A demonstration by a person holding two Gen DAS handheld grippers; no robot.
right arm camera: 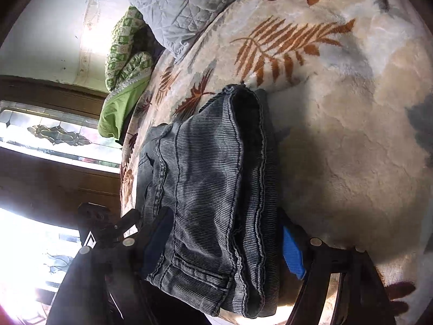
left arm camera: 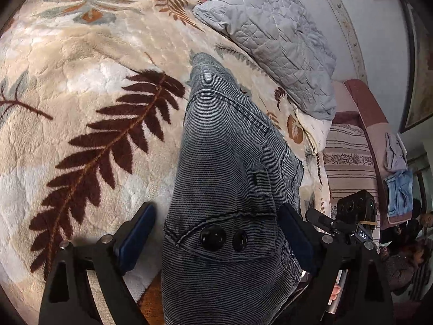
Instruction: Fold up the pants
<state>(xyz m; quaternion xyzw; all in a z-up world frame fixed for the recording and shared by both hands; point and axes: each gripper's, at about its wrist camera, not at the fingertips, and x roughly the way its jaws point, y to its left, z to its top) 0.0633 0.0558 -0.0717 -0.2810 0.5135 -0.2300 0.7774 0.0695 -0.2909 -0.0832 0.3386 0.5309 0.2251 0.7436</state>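
Note:
The grey-blue corduroy pants (left arm camera: 224, 168) lie folded on the leaf-patterned blanket (left arm camera: 89, 86), with two black buttons near me. My left gripper (left arm camera: 216, 233) is open, its blue-padded fingers (left arm camera: 136, 237) standing either side of the button end without pinching it. In the right wrist view the pants (right arm camera: 205, 189) show the waistband and a cuff edge. My right gripper (right arm camera: 224, 246) straddles the thick folded bundle, its blue pads (right arm camera: 293, 254) against both sides of the cloth. The right gripper (left arm camera: 354, 214) also shows in the left wrist view, beside the pants.
A grey quilted pillow (left arm camera: 273, 35) lies at the head of the bed. A green patterned quilt (right arm camera: 124, 62) is bunched by the wall. The bed edge and striped bedding (left arm camera: 349, 162) run along the right. Other clothes (left arm camera: 397, 189) hang there.

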